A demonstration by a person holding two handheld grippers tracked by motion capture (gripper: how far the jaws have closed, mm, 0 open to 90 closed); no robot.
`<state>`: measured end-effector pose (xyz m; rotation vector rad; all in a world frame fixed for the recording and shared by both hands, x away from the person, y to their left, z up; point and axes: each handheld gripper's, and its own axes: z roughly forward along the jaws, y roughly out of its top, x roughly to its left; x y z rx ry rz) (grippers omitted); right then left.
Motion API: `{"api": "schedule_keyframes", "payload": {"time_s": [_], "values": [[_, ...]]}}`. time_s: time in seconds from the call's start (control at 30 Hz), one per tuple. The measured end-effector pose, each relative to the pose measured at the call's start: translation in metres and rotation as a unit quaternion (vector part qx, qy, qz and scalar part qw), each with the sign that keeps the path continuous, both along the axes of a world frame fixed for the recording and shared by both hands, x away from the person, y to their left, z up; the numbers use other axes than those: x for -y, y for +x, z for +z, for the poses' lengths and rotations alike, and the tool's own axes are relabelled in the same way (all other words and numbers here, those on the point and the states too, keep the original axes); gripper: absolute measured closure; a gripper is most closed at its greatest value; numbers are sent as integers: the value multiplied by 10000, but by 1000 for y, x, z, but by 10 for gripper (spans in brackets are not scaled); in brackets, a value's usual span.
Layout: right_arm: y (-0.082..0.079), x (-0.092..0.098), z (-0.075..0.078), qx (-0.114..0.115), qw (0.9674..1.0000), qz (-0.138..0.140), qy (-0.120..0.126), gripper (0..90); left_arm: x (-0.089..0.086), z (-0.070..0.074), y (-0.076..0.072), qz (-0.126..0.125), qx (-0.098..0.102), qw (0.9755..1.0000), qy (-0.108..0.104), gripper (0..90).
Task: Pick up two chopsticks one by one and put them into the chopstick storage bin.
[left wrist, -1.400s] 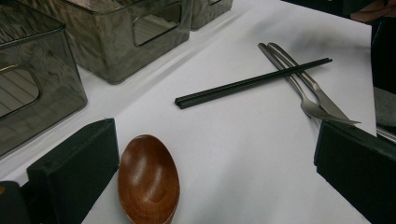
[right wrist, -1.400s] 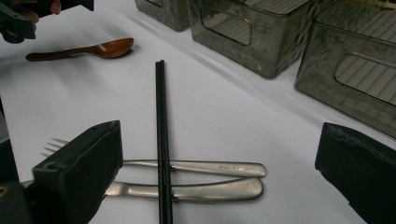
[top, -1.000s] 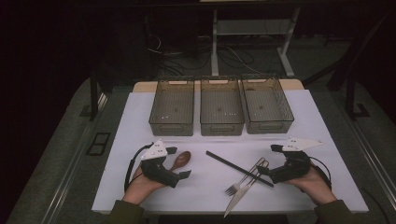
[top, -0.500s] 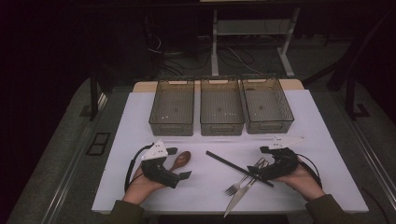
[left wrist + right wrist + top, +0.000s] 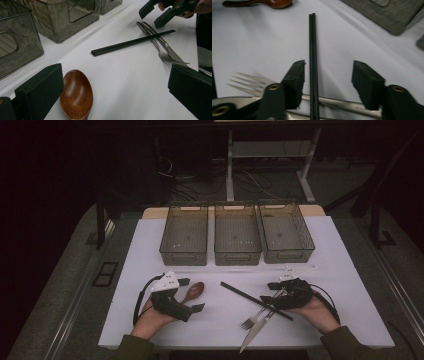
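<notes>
Our right gripper (image 5: 327, 80) stands with its jaws half spread over the chopsticks (image 5: 313, 50). The jaws have just been closing. The pair of sticks runs between the fingers (image 5: 294, 80), just beside the left one and apart from the right one. The pads do not yet press on the sticks, so we judge the grasp as begun and not made. Under the fingers, the chopsticks lie across the fork (image 5: 249, 80) and the knife (image 5: 232, 101), which cross the view from side to side. Beyond the fingertips, the far end of the sticks points toward the spoon (image 5: 262, 3).

Our left gripper (image 5: 112, 95) rests with its jaws spread wide and holds nothing. The spoon (image 5: 77, 96) lies just beside the left finger (image 5: 41, 90), bowl up, on the white table (image 5: 125, 75). Farther out from these fingers lie the chopsticks (image 5: 132, 42), then the fork (image 5: 160, 50) and the knife (image 5: 172, 53).

In the high view, three bins (image 5: 237, 232) stand in a row well beyond both grippers. All three look empty. We judge the work as sorting the cutlery into the bins. No piece is placed yet. All four items remain on the table near our hands. The chopsticks come first; the fork, the knife and the spoon remain.
</notes>
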<state>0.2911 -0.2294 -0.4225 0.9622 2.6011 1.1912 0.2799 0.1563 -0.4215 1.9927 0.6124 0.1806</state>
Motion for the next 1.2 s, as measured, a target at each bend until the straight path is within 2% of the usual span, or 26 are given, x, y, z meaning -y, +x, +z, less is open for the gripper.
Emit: {"api": "schedule_keyframes", "payload": {"time_s": [0.03,0.1,0.13,0.4,0.67,1.2], "values": [[0,0,-1,-63,10000,50,-17,514,0,0,0,1,2,10000,-1,0],[0,0,-2,-97,9999,54,-37,546,0,0,0,-9,4,10000,9,0],[0,0,-3,-125,9999,78,-50,598,0,0,0,-8,3,10000,10,0],[-1,-4,-8,-238,9994,216,-148,735,-1,0,0,-14,5,10000,10,0],[-1,-7,-13,-324,9989,250,-238,770,-1,0,0,-14,6,10000,5,0],[0,-7,-14,-334,9986,245,-325,787,-1,-1,0,-22,3,10000,31,0]]}}
